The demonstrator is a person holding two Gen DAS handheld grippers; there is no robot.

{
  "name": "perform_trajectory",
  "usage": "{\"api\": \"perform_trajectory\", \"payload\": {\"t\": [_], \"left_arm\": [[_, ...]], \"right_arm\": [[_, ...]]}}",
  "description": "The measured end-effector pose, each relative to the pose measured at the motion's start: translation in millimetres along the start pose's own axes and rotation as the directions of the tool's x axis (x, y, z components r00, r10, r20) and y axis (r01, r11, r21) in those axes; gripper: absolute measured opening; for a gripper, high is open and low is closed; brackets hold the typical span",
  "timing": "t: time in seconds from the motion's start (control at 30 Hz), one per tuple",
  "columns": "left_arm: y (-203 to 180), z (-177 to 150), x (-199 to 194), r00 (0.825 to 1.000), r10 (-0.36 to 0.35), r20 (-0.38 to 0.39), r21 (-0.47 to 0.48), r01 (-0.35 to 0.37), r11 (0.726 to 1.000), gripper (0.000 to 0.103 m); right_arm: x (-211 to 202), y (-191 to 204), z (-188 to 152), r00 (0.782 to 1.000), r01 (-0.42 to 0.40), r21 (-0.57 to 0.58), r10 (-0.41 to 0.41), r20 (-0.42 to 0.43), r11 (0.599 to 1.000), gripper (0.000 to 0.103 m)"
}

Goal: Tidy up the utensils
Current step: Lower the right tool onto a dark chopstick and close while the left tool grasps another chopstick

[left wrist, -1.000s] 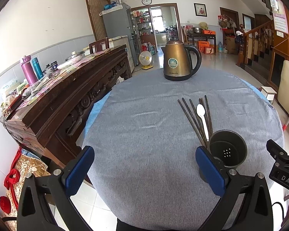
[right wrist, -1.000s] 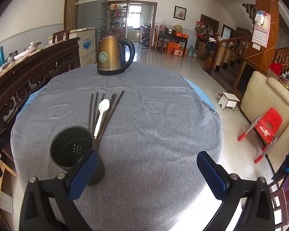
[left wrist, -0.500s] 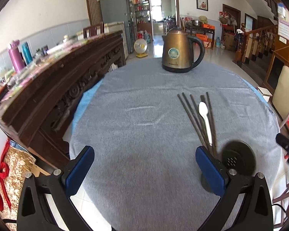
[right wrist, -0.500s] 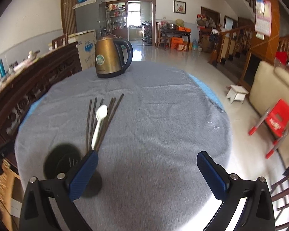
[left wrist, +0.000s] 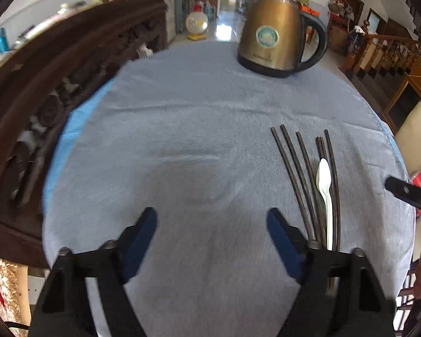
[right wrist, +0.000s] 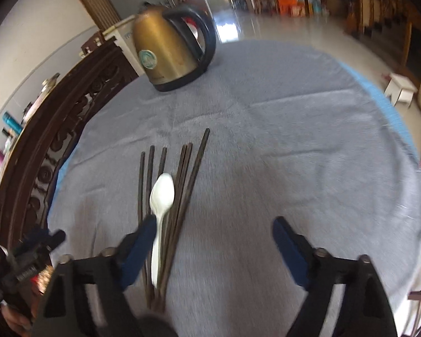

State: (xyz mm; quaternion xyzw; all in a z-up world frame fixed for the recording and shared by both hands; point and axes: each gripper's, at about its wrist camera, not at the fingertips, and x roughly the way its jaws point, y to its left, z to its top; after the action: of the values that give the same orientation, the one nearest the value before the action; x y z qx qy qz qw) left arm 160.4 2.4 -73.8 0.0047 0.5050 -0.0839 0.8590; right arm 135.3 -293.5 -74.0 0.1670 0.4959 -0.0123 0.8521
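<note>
Round table under grey cloth, nothing sorted yet.

Left wrist view: the grey tablecloth (left wrist: pixel 199 118) carried a brass kettle (left wrist: pixel 278 39) beside a carved wooden sideboard (left wrist: pixel 56 84); my left gripper (left wrist: pixel 212 236), jaws just narrowed but spread on nothing, hung beside the chopsticks (left wrist: pixel 297 174).
Right wrist view: my right gripper (right wrist: pixel 214 245), likewise narrowed and empty, hung over the loose white spoon (right wrist: pixel 161 196); I judged every utensil was left to do.

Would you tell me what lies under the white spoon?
The white spoon rests on dark chopsticks fanned over the grey tablecloth. Its handle end is hidden behind the right gripper.
</note>
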Motion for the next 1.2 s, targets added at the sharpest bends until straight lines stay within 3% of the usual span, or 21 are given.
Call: {"api": "perform_trajectory", "payload": {"t": [0.2, 0.33, 0.43, 0.73, 0.93, 1.0, 1.2], "left_arm": [[-13, 38, 37, 0.995, -0.066, -0.078, 0.017, 0.068, 0.998, 0.054], [-20, 66, 51, 0.986, -0.112, -0.126, -0.011, 0.111, 0.994, 0.054], [-25, 86, 62, 0.978, -0.127, -0.163, -0.047, 0.121, 0.991, 0.054], [-45, 119, 100, 0.956, -0.162, -0.243, -0.132, 0.132, 0.982, 0.054], [-53, 121, 123, 0.943, -0.178, -0.281, -0.181, 0.130, 0.975, 0.054], [-59, 121, 125, 0.949, -0.144, -0.279, -0.153, 0.105, 0.983, 0.054], [-65, 124, 128, 0.963, -0.074, -0.259, -0.089, 0.052, 0.995, 0.031]], "right_arm": [[65, -8, 56, 0.992, -0.045, 0.151, 0.062, -0.109, 0.988, 0.043], [98, -1, 82, 0.986, -0.016, 0.183, 0.046, -0.163, 0.983, 0.038], [118, 7, 95, 0.982, 0.045, 0.190, -0.009, -0.187, 0.981, 0.037], [139, 24, 106, 0.972, 0.160, 0.129, -0.133, -0.195, 0.979, 0.025], [137, 26, 104, 0.976, 0.154, 0.105, -0.135, -0.171, 0.983, 0.004], [135, 23, 103, 0.979, 0.140, 0.097, -0.123, -0.163, 0.985, 0.003], [127, 4, 103, 0.986, 0.037, 0.152, -0.012, -0.166, 0.988, 0.002]]}}
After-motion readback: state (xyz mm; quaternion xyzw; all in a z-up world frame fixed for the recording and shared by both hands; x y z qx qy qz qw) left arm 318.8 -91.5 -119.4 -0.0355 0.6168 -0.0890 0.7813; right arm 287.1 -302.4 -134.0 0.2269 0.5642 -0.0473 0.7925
